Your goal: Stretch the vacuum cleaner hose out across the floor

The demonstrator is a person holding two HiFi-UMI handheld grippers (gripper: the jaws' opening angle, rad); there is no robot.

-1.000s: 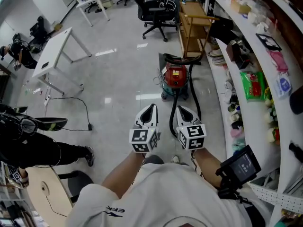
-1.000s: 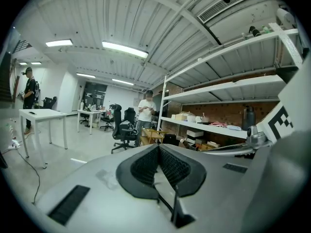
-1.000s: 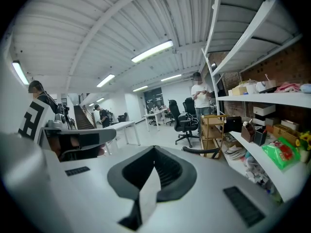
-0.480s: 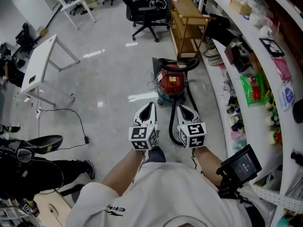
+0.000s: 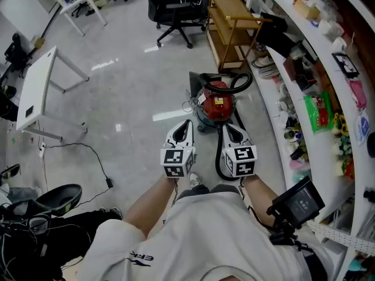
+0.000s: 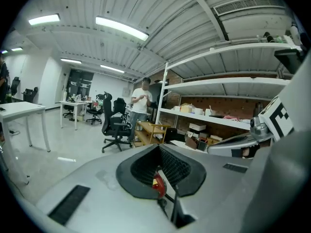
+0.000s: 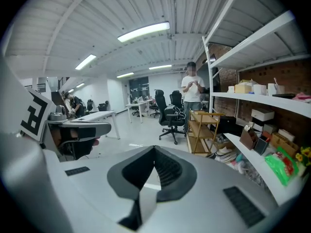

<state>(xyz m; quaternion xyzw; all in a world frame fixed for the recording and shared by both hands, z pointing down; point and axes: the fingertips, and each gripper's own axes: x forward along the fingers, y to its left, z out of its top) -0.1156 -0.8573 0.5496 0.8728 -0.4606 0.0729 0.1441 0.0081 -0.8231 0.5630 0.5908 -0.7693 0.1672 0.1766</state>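
Standing on open grey floor (image 5: 129, 81), you have curved shelves (image 5: 273, 117) hemming your right, a white table (image 5: 35, 92) well off to the left, and a wooden cart (image 5: 234, 22) and chair (image 5: 170, 7) ahead. The red vacuum (image 5: 215, 101) sits near the shelves' foot, just past both grippers. Its black hose (image 5: 241, 82) arches over the canister and loops down its right side to the floor. Left gripper (image 5: 186, 124) and right gripper (image 5: 226, 129) both have jaws together, holding nothing.
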